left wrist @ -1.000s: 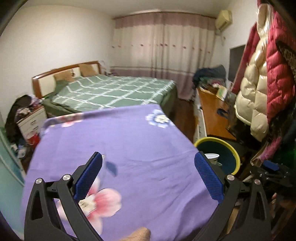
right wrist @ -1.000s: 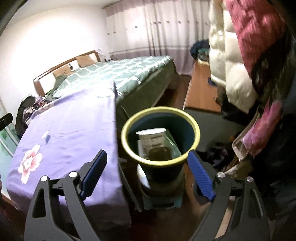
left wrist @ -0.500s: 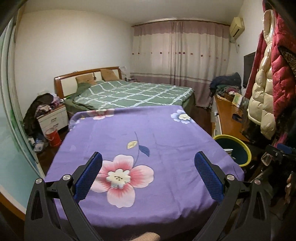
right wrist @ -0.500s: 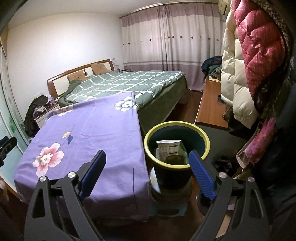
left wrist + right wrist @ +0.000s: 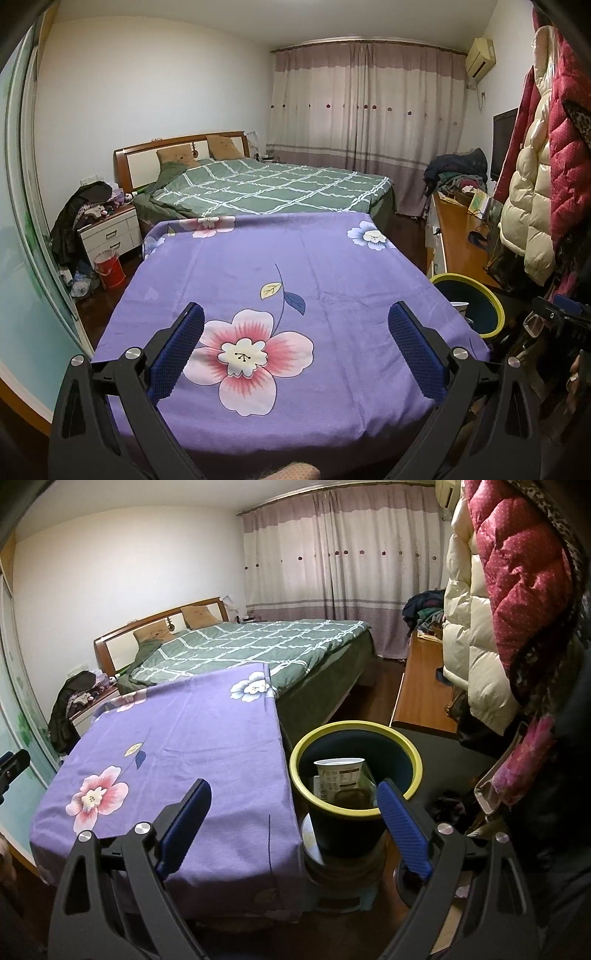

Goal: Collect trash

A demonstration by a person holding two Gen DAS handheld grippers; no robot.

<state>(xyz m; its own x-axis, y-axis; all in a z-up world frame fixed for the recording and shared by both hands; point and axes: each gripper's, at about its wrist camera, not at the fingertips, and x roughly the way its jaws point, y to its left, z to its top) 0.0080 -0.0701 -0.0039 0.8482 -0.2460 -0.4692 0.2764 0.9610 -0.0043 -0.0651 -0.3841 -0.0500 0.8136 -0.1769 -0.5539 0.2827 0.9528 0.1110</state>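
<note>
A dark trash bin with a yellow rim [image 5: 355, 771] stands on a stool right of the purple floral-covered table [image 5: 177, 760]. A white paper cup [image 5: 339, 773] and other trash lie inside it. The bin also shows in the left wrist view [image 5: 476, 306], at the table's right edge. My right gripper [image 5: 293, 801] is open and empty, held back from the bin's near left side. My left gripper [image 5: 295, 326] is open and empty above the near end of the table [image 5: 288, 280].
A green checked bed [image 5: 273, 188] lies beyond the table. A wooden desk [image 5: 421, 686] and hanging padded coats [image 5: 506, 590] fill the right side. A nightstand [image 5: 109, 230] with clothes and a red bucket [image 5: 109, 273] stand at the left.
Both grippers have pulled back and risen, so the table and bin look farther away. Both stay open and empty.
</note>
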